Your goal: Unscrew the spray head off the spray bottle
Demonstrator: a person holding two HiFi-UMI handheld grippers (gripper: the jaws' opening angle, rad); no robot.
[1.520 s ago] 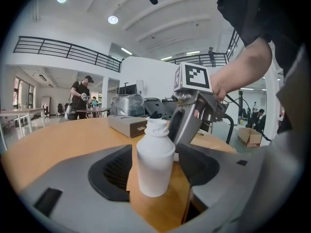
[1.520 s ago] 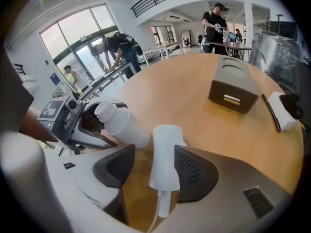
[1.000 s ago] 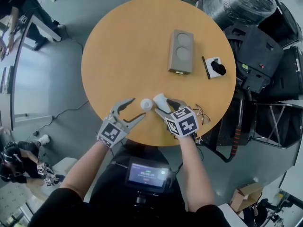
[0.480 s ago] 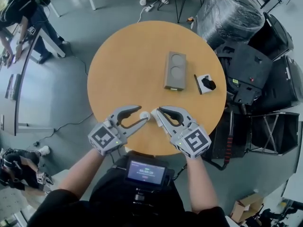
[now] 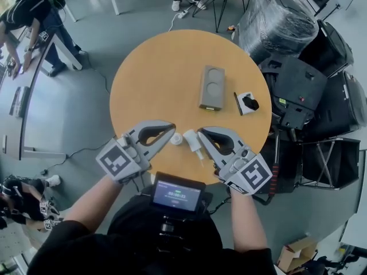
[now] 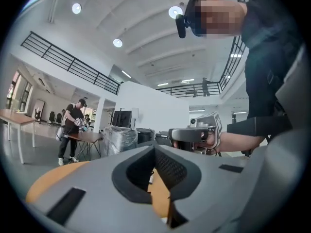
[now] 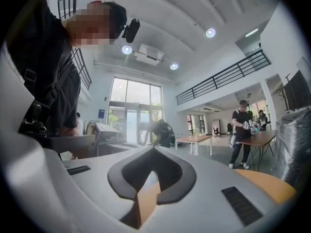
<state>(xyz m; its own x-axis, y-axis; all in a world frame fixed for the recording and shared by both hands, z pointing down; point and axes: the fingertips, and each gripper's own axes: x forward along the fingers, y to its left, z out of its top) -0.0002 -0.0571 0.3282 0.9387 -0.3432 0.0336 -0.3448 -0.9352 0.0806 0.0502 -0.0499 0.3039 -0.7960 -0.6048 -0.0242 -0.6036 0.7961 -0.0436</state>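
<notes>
Tabletop [image 5: 155, 73]: round, carries both parts near person's edge.
Left gripper [image 5: 172, 129], right gripper [image 5: 200, 133]: both lifted clear of tabletop since a second ago, one on each side of the parts. Fingers have just been closing, now shut with nothing between them.
Bottle [image 5: 176, 138]: released, on tabletop.
Spray head [image 5: 193, 141]: lying just beside bottle, tube trailing, detached.
Judgement: unscrewing looks done, hands withdrawing.
</notes>
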